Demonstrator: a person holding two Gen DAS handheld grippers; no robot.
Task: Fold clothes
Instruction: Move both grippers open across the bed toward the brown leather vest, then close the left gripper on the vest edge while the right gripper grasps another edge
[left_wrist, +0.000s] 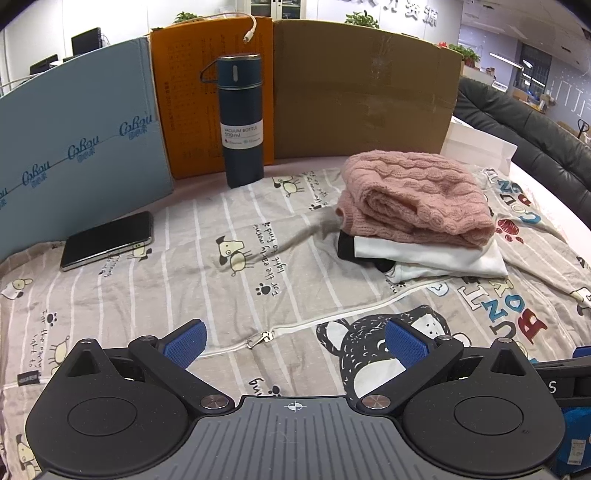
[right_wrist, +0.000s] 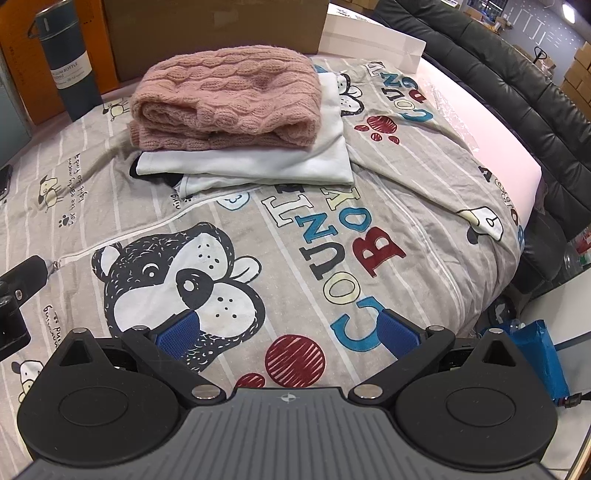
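Pink sweater (left_wrist: 413, 195): folded, cable-knit, sitting on top of the pile toward the back right of the spread-out sheet, with its rolled edge facing us.
White garment (left_wrist: 424, 254): folded flat directly under the pink sweater, with a black cuff or trim poking out at its left end; it sticks out past the sweater on the near side and to the right.
Printed cover (left_wrist: 229, 266): grey, striped, full of cartoon dogs and big coloured letters, lying spread under the whole pile; a white zipper (left_wrist: 332, 317) runs across it with the metal pull near the left gripper.
Left gripper (left_wrist: 293, 345): low over the cover, in front of the pile, jaws spread wide with nothing between the blue pads (left_wrist: 184, 345).
Right gripper (right_wrist: 290, 334): over the big dog-face print, jaws spread wide as well, holding nothing; well short of the pile.
Vacuum bottle (left_wrist: 240, 118): dark blue, upright at the back left, just at the edge of the cover, in front of the orange board (left_wrist: 177, 103).
Phone (left_wrist: 107, 240): black, lying flat on the cover's left side, well apart from the clothes.
Cardboard sheet (left_wrist: 365, 92): brown, standing behind the pile.
Black sofa (right_wrist: 517, 85): beyond the right edge, probably leather; hard to say at the lens rim.
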